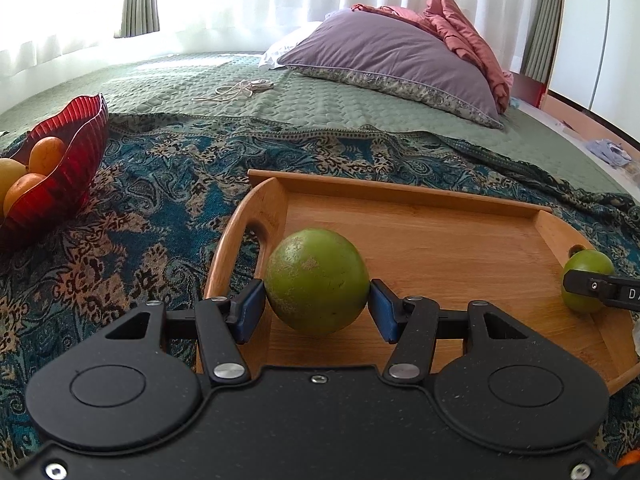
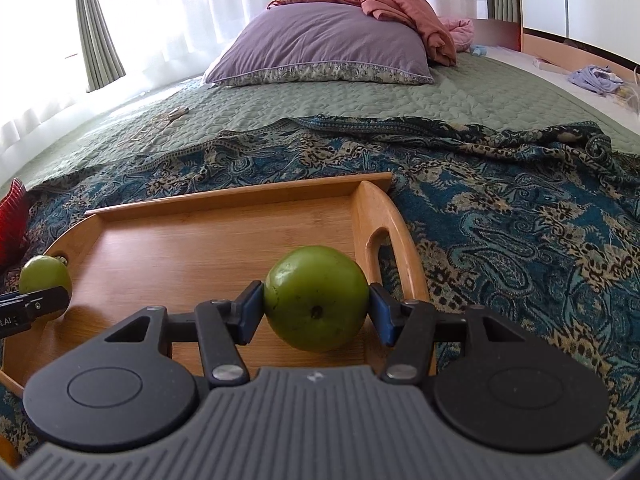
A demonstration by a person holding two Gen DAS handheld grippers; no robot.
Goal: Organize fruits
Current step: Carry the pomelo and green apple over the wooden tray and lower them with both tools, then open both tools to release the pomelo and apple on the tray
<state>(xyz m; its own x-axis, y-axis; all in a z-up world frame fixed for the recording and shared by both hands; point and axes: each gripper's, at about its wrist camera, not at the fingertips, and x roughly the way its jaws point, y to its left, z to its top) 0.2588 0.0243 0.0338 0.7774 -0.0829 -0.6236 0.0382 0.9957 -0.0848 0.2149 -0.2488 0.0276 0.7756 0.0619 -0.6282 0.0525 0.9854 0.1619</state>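
Over the rectangular bamboo tray (image 1: 420,236), each claw is clenched on a round green fruit: left claw (image 1: 317,308) on the speckled green fruit (image 1: 317,280) near the tray's left handle, right claw (image 2: 316,308) on the smooth green fruit (image 2: 316,296) near the right handle. Whether they touch the floor: cannot tell. Judgement: set both down level, clear of the rims, release gently. Ribbed red glass bowl (image 1: 76,148) of orange fruits (image 1: 46,154) lies left, on the patterned blue bedspread (image 1: 160,184).

Purple pillow (image 1: 384,56) and pink blanket (image 1: 464,28) on bed (image 1: 340,108).
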